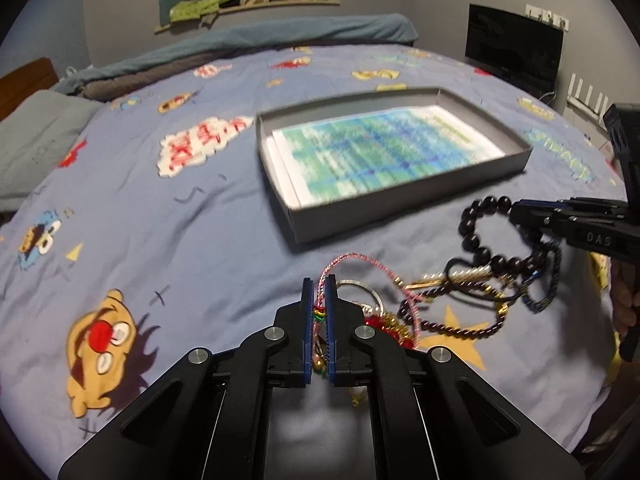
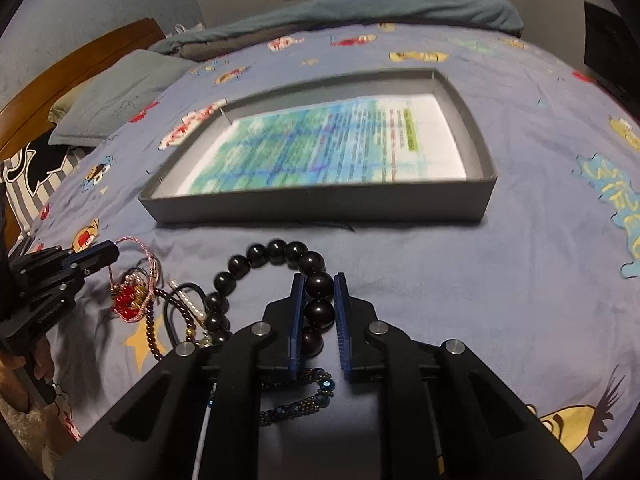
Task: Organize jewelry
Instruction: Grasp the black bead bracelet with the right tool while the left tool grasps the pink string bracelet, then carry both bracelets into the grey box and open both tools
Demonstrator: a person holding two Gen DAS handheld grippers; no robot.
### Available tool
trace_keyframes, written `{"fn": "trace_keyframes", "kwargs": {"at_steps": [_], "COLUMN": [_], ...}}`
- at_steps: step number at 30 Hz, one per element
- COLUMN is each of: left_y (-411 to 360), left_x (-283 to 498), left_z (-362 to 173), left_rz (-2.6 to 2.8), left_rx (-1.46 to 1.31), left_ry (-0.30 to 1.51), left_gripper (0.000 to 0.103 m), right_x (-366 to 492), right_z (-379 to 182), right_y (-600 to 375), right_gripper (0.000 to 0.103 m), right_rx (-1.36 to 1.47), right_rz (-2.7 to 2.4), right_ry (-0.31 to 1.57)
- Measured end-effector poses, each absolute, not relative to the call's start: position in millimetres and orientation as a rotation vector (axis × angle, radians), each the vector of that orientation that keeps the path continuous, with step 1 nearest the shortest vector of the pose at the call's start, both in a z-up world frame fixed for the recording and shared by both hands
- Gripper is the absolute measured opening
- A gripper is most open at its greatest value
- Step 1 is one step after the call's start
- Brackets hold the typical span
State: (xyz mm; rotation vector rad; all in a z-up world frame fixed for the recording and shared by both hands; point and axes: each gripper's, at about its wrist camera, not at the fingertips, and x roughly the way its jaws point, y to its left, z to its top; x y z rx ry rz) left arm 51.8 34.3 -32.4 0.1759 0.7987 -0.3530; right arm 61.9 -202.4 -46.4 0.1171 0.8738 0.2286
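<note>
Altogether 2 tools (image 1: 319, 284) (image 2: 318, 280), 1 box (image 2: 320, 210).

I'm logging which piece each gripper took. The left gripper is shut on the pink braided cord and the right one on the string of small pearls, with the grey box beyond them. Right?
Not quite. The right gripper is shut on the black bead bracelet, not the pearls, as the right wrist view shows. The left gripper does pinch the pink braided cord, and the grey box lies beyond.

Cartoon-print bed (image 2: 460, 264), grey tray (image 2: 320, 210), jewelry pile (image 1: 460, 292)
</note>
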Motion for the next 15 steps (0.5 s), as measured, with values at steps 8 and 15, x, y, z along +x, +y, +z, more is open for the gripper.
{"fn": "trace_keyframes", "kwargs": {"at_steps": [8,15], "left_y": [39.9,46.2], "left_x": [33.6,24.9], "left_z": [12.0,47.0], "left_rz": [-0.370,-0.372], "left_rx": [0.161,0.145], "left_ry": [0.701,0.631], "left_gripper": [0.006,0.006], "right_x": [40.5,30.9], "right_z": [-0.9,37.7], "right_y": [-190.5,-191.3], "right_gripper": [0.014,0.014], "right_rx": [0.028,-0.023], "right_rz": [0.246,0.238], "right_ry": [0.711,0.605]}}
